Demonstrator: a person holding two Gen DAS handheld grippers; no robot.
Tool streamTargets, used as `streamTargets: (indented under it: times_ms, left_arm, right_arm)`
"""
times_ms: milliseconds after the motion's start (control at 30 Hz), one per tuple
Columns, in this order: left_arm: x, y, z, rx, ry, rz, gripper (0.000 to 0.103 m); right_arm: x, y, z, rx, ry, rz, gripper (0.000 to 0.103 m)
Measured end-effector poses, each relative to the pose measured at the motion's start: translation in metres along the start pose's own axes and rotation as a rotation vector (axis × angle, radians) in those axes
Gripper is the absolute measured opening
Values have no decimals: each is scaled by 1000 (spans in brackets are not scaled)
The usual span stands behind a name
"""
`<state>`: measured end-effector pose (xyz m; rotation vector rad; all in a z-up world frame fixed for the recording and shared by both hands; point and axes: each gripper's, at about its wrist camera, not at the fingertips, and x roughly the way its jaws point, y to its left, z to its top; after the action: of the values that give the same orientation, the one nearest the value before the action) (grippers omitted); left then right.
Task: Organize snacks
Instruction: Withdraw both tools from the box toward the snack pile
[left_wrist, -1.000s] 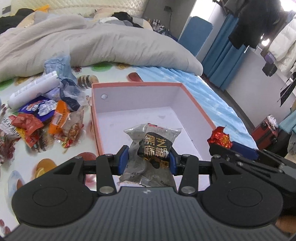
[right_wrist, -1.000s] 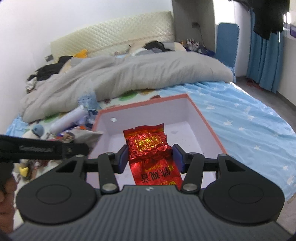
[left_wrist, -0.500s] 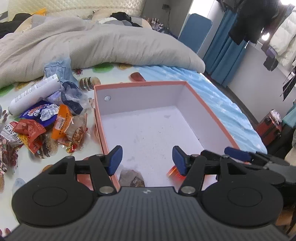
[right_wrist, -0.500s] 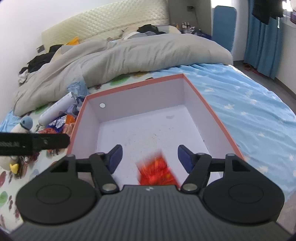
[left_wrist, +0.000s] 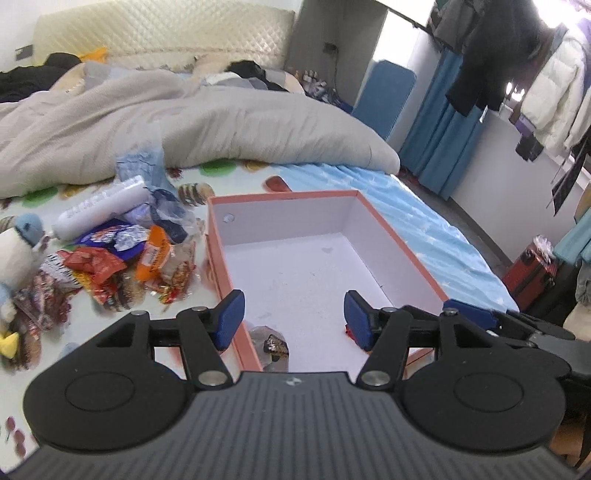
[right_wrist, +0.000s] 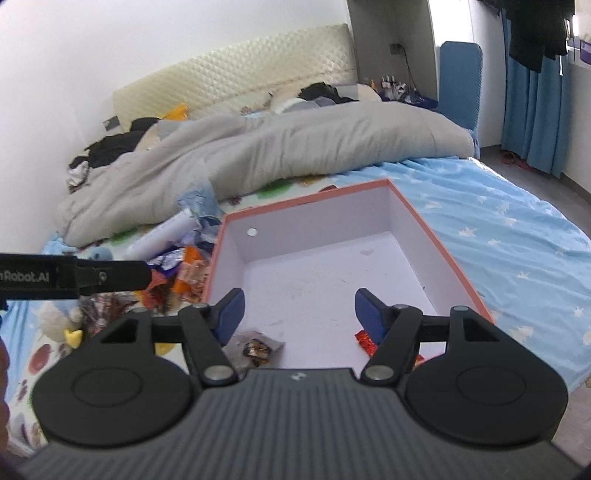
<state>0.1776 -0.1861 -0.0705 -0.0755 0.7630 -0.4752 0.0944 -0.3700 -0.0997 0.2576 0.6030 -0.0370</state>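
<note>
Grippers first: your left gripper (left_wrist: 291, 314) is standing with its jaws wide and nothing between the blue pads, hanging over the near end of the pink-rimmed box (left_wrist: 391, 236). Your right gripper (right_wrist: 297, 314) is standing just as wide and just as empty, over that same near end. Below them, on the white floor of the box, a clear-wrapped dark snack (right_wrist: 256, 347) is lying at the near left corner and a red foil packet (right_wrist: 365, 341) is lying near the near right wall, partly hidden by your right gripper's finger. The rest of the box floor is showing bare white. Beyond the box's left wall, on the printed bedsheet (left_wrist: 44, 199), the loose snack pile (left_wrist: 122, 258) is waiting in a heap, with a white tube-shaped package (left_wrist: 99, 210) at its far edge and a plush toy (left_wrist: 18, 251) to its left. A rumpled grey duvet (left_wrist: 184, 129) is lying across the bed's far side.
</note>
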Motion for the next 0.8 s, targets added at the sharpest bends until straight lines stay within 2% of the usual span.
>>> streamTargets:
  times_ms: [100, 400, 600, 800]
  left_arm:
    - [-27, 9, -8, -58, -28, -13, 65]
    - [-84, 10, -30, -31, -76, 35, 65]
    - [-112, 6, -49, -28, -88, 55, 65]
    - [-146, 15, -53, -46, -147, 94, 65]
  right_arm:
    - [-14, 5, -4, -3, -15, 16, 68]
    - [-48, 17, -16, 38, -40, 54, 68]
    - [-60, 30, -26, 5, -41, 78, 68]
    - [-77, 45, -31, -14, -65, 131, 68]
